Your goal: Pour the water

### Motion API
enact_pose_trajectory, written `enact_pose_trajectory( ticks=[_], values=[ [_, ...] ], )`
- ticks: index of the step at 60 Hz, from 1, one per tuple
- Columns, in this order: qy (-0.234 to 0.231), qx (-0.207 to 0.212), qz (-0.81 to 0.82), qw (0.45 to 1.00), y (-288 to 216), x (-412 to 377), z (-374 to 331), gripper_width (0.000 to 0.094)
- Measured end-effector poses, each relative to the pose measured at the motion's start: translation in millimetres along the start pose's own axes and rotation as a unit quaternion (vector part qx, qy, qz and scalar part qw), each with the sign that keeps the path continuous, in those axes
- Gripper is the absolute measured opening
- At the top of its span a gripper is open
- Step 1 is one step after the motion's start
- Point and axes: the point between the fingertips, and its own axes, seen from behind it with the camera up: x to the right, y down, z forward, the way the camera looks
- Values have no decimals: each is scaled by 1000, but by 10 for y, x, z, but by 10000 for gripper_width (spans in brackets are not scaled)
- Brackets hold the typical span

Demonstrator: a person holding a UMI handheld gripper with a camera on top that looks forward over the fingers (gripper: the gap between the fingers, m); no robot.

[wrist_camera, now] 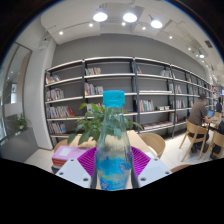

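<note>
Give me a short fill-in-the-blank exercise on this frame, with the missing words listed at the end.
1. The bottle between the gripper fingers has a cap coloured ____.
2. Just behind the bottle stands a green potted ____.
3. The far wall is lined with ____ holding books.
4. The bottle stands ____, not tipped for pouring.

Missing words: blue; plant; shelves; upright

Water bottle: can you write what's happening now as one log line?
task: pour water | gripper: shut on water bottle | bottle: upright, blue cap on | behind: potted plant, bookshelves
</note>
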Motion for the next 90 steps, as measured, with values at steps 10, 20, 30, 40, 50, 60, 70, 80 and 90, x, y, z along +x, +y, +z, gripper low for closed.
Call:
enact_pose_trajectory(
  ticks=[10,20,30,40,50,60,70,80,90],
  values=[
    [19,-54,-15,998,619,378,157,475],
    [24,-81,-32,996,1123,568,306,478],
    [14,-92,-54,994,1401,545,311,488],
    [18,-64,-31,997,1467,596,252,525],
    [38,-112,-26,993,1715,704,149,697],
    [49,-153,-35,986,1937,726,-226,747],
    [51,-212,-53,975,2231,582,-870,747],
    [41,-242,-44,969,2259,153,-1522,748],
    [22,-236,-23,971,1878,-363,-1992,750]
  ],
)
